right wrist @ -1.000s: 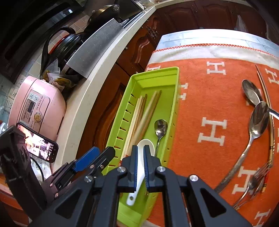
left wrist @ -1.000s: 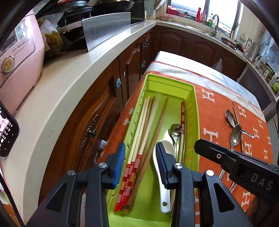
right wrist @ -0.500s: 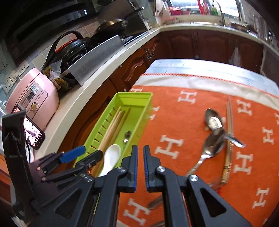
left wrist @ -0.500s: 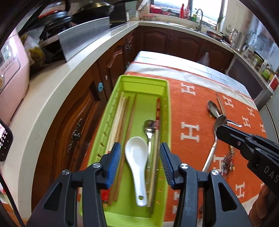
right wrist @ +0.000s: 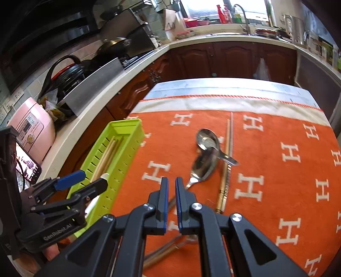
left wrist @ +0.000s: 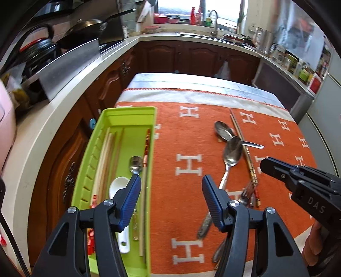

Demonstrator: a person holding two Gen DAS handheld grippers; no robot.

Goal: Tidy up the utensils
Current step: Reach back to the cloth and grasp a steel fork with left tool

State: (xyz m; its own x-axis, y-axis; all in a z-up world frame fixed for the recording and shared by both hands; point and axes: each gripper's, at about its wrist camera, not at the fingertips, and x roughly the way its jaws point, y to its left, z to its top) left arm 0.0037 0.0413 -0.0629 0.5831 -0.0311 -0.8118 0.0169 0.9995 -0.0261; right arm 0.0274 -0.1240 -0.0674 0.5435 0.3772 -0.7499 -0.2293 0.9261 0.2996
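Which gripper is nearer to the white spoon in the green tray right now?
Left. The left gripper hangs just above the tray, one finger right over the white spoon. The right gripper is off over the orange cloth, by the loose metal spoons.

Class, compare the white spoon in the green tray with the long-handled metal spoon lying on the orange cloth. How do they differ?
The white spoon is matte and opaque; the metal spoon is shiny. The white spoon lies inside the green tray; the metal spoon lies loose on the orange cloth, overlapping other cutlery. Both lie flat, bowls pointing away.

Dark wood cabinets (left wrist: 198, 59); bright window (left wrist: 179, 10).
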